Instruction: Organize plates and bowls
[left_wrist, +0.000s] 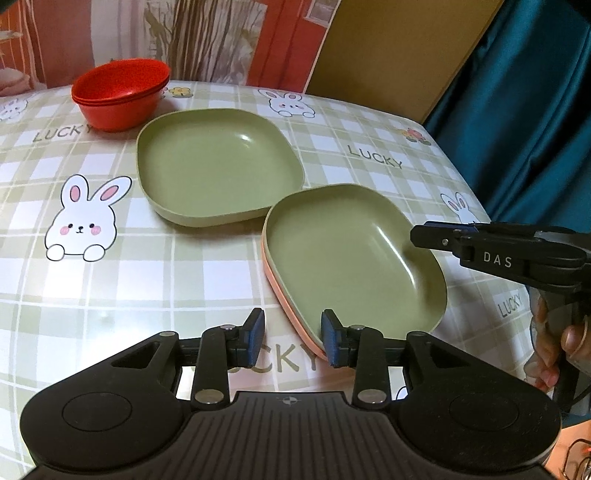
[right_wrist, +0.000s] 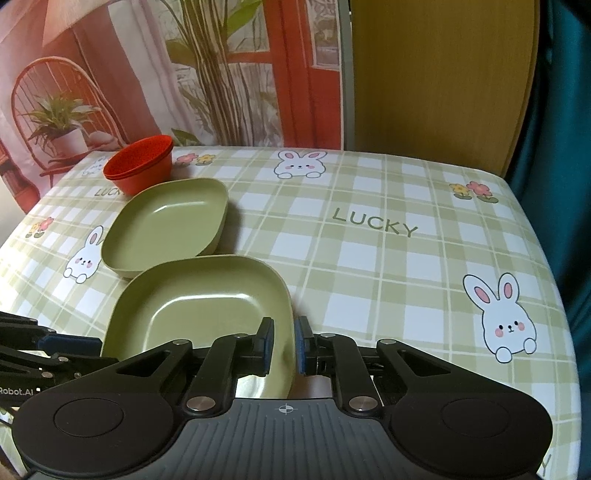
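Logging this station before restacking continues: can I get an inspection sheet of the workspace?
Surface: table with plaid bunny cloth.
Job's things: red bowls nested; lone green plate; near green plate stacked on pink plate.
Clutter: nothing seen.
Grippers: left gripper open, beside the stack's corner; right gripper shut on near green plate's rim.
Cables: wires at frame edge.
Surroundings: printed backdrop, teal curtain.
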